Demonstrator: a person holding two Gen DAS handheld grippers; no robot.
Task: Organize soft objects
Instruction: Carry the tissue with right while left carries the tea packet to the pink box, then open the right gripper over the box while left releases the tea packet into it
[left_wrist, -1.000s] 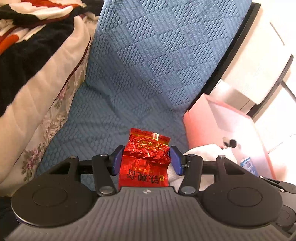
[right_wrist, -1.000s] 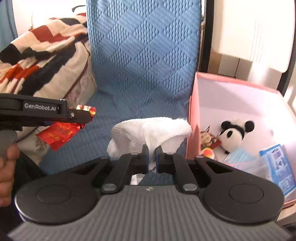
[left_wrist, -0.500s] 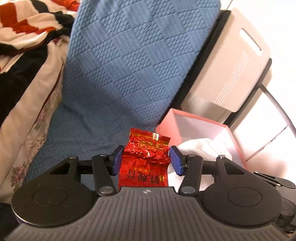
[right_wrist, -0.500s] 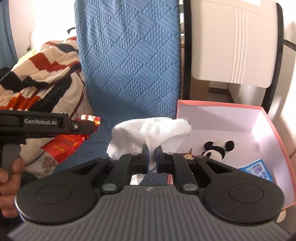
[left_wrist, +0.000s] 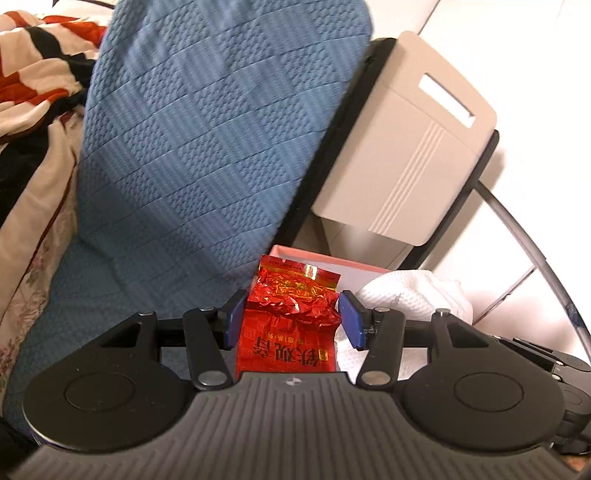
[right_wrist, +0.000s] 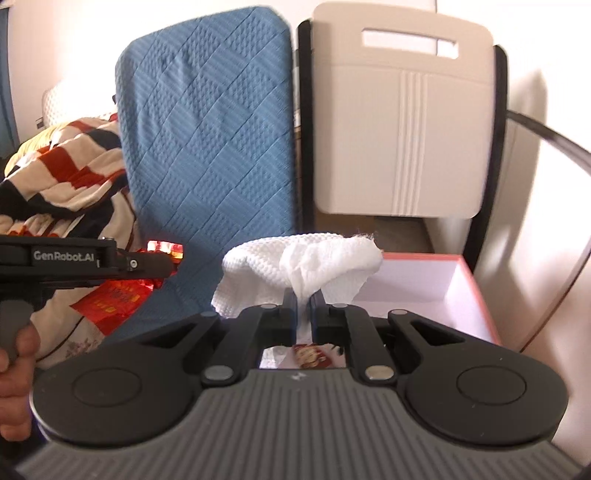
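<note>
1. Setting: a chair with a blue quilted cover (left_wrist: 207, 147) fills the background, with a beige chair back (right_wrist: 402, 118) beside it and a red, black and cream striped blanket (right_wrist: 62, 166) heaped on the far side.
2. Left gripper (left_wrist: 293, 319): the blue pads (left_wrist: 351, 323) stand partly apart and press both sides of a red foil packet (left_wrist: 291, 317); the packet is crumpled at the grip and held upright, gold-edged seal uppermost.
3. Right gripper (right_wrist: 303, 314): the jaws are nearly closed, pinching a narrow fold of a white cloth (right_wrist: 299, 260); the rest of the cloth billows out above and to both sides of the fingers.
4. Relative position: in the right wrist view the left gripper (right_wrist: 162, 262) sits to the left, well apart from the cloth, with the red packet (right_wrist: 110, 299) hanging below it.
5. Pink box (right_wrist: 476, 291): open, white-lined, directly beyond and below the right gripper. A small red item shows through the gap under the fingers; it cannot be identified.
6. In the left wrist view, the box rim (left_wrist: 314, 258) lies just behind the packet.
</note>
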